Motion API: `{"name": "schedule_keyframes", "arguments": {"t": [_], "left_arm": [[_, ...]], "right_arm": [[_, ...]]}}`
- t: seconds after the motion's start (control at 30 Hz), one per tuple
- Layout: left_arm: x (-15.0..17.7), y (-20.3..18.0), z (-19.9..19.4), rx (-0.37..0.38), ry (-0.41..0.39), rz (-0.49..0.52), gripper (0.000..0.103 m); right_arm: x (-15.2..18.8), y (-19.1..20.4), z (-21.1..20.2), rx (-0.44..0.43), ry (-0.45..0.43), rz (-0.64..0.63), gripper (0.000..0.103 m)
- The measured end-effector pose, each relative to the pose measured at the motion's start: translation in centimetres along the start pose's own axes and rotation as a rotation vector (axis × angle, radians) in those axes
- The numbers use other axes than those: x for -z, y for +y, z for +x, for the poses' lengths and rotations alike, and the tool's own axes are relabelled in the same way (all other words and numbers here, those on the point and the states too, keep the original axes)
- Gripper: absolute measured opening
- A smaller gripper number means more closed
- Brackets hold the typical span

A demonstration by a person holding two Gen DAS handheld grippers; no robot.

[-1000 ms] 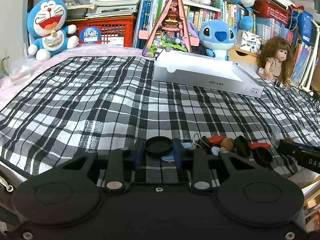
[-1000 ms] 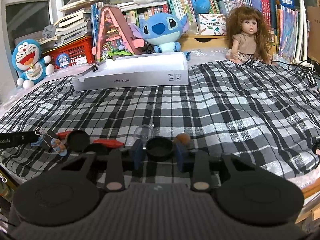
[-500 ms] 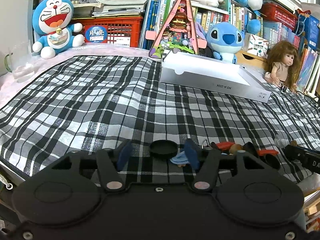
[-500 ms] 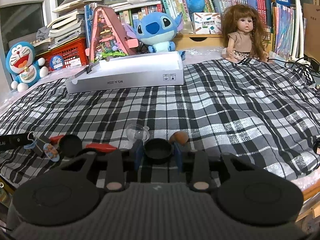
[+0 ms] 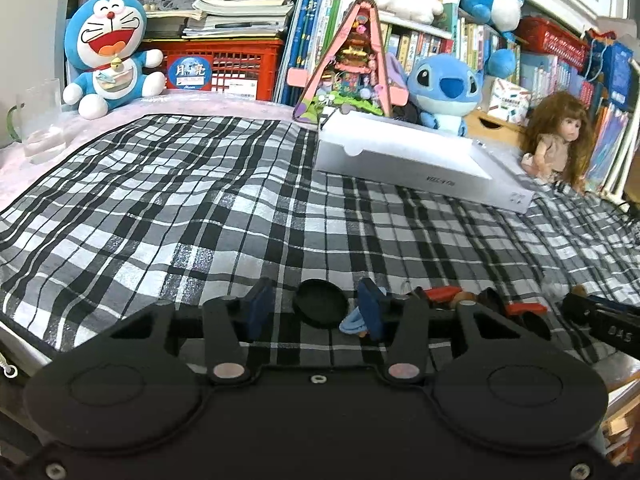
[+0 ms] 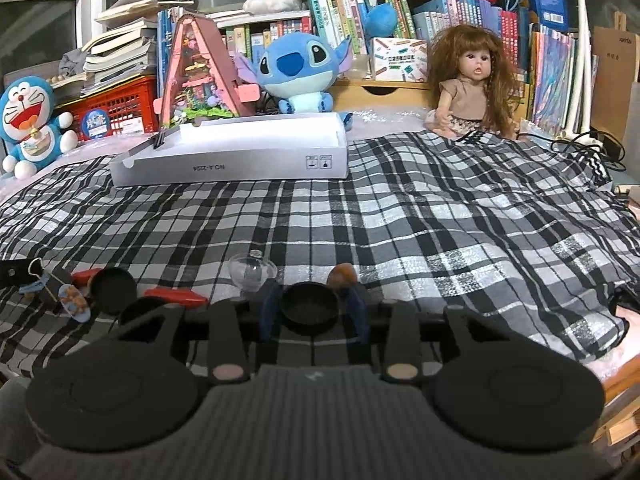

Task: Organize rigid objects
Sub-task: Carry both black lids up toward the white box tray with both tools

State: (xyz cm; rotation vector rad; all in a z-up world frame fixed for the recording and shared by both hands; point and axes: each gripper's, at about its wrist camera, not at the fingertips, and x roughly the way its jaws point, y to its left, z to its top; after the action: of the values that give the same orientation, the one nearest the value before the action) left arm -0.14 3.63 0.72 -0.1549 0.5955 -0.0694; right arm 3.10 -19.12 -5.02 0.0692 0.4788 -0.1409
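A shallow white box [image 6: 240, 160] printed upside down with "NO.A-2224" lies at the far side of a black-and-white plaid cloth [image 6: 440, 220], in front of crowded bookshelves. A round blue sticker on a red crate [image 5: 240, 64] carries Chinese characters; other writing on book spines is too small to read. A black strap [image 5: 608, 324] at the right edge of the left view shows pale letters, only partly legible.

Low over the near edge of the cloth, the left gripper [image 5: 316, 308] has its blue-padded jaws closing, a round black lid [image 5: 320, 302] sitting between them with a gap on each side; a small blue charm [image 5: 354, 324] lies against the right pad. The right gripper [image 6: 310, 310] has its jaws opening around a second round black lid [image 6: 308, 306], the pads just clear of its rim.

The small things to be sorted cluster between the two grippers: in the right view, two more black lids [image 6: 113, 288], two red pieces [image 6: 176, 296], one clear plastic dome [image 6: 252, 272], one brown rounded piece [image 6: 342, 276] and a keychain charm [image 6: 72, 300].

Along the back stand one Doraemon plush [image 5: 106, 52], one Stitch plush [image 6: 296, 68], one long-haired doll [image 6: 472, 84] and one pink triangular model house [image 6: 200, 72]. A glass mug [image 5: 38, 120] stands at the left edge.
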Motion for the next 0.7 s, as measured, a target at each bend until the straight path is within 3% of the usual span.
{"name": "schedule_keyframes", "arguments": {"t": [0.13,0.33,0.7], "left_arm": [[0.0,-0.2,-1.4,-0.001,-0.029,0.038,0.044],[0.6,-1.1,-1.2,-0.037,0.026,0.142,0.043],[0.7,-1.6,0.5,-0.028,0.004,0.150,0.043]], "right_arm": [[0.0,-0.3,-0.1,0.001,-0.003,-0.002,0.055],[0.1,0.1,-0.1,0.000,0.003,-0.026,0.055],[0.2,0.3,0.0,-0.006,0.010,-0.041,0.055]]}}
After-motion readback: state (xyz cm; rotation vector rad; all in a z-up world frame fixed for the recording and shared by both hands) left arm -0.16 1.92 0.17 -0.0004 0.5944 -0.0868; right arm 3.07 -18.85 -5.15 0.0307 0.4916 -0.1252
